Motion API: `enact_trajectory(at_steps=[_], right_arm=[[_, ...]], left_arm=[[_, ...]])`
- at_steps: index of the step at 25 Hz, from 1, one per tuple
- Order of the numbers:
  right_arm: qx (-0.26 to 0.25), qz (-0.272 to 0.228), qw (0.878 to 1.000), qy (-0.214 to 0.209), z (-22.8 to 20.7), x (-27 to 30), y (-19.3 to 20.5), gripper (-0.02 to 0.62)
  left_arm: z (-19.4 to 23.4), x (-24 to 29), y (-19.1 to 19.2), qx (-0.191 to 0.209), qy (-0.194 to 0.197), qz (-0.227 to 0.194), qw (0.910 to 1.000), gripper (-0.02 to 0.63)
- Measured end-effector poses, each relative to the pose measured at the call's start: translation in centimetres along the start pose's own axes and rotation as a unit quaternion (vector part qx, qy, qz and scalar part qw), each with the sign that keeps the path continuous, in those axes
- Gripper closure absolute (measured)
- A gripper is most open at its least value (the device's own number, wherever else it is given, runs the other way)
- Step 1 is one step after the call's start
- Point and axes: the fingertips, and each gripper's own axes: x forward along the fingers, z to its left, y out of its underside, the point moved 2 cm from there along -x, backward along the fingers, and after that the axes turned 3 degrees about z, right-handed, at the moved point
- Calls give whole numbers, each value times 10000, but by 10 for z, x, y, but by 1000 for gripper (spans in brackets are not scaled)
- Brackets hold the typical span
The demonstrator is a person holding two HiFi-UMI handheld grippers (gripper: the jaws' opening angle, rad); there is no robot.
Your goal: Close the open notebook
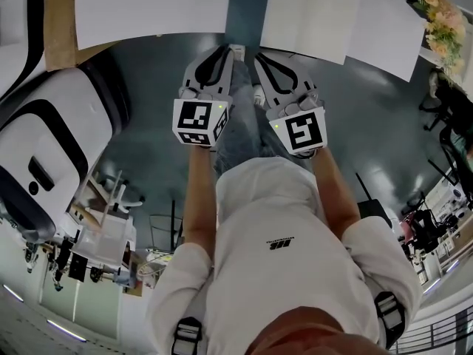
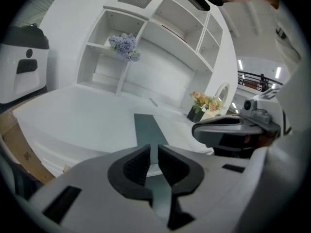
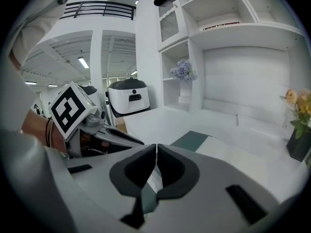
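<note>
White shirt [image 1: 288, 220] and forearms [image 1: 196, 198] fill the lower half of the head view. Both claws are held out ahead of them at mid-frame, side by side and close together.

The left claw [image 2: 154, 161] has its jaws all but together, with a thin slit between the pads and nothing in it. The right claw [image 3: 156, 166] has its pads meeting and is just as empty.

Past their tips lies a white surface [image 1: 148, 6], split by a dark strip [image 2: 146, 127] that runs away from the person. At the upper right of the head view, two pale sheets meet along a crease at the near edge of that surface. I take these for the open notebook [image 1: 310, 17], though no cover or print shows to settle it. Neither claw touches it.

The step in hand looks like the approach. To do it well:
- Spread one claw before it arrives, since closed pads cannot take a page edge.
- Come in low at the outer edge of one half, pinch it lightly, and swing it over the crease.
- Rest the other claw flat on the opposite half so the book does not slide off the near edge.

Farther back stand white shelves [image 2: 160, 38]. A pot of orange flowers [image 3: 296, 106] stands at the right edge of the right gripper view, apart from the notebook.
</note>
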Motion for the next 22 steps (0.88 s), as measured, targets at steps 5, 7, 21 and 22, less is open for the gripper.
enact_trajectory(at_steps=[5,7,21,22], right_arm=[[51,102,9999,-61,3,7,9,598],[73,136,9999,-77,2,8,11,598],[237,253,9994,18,-8,12,18,598],[245,265,9993,21,-8,12,19,598]], left_arm=[[5,11,13,-158,104,140,9997,606],[8,16,16,-241,130,185,9995,606],[15,38,27,-762,549,431,9946,606],[16,39,28,-821,581,456,9939,606]])
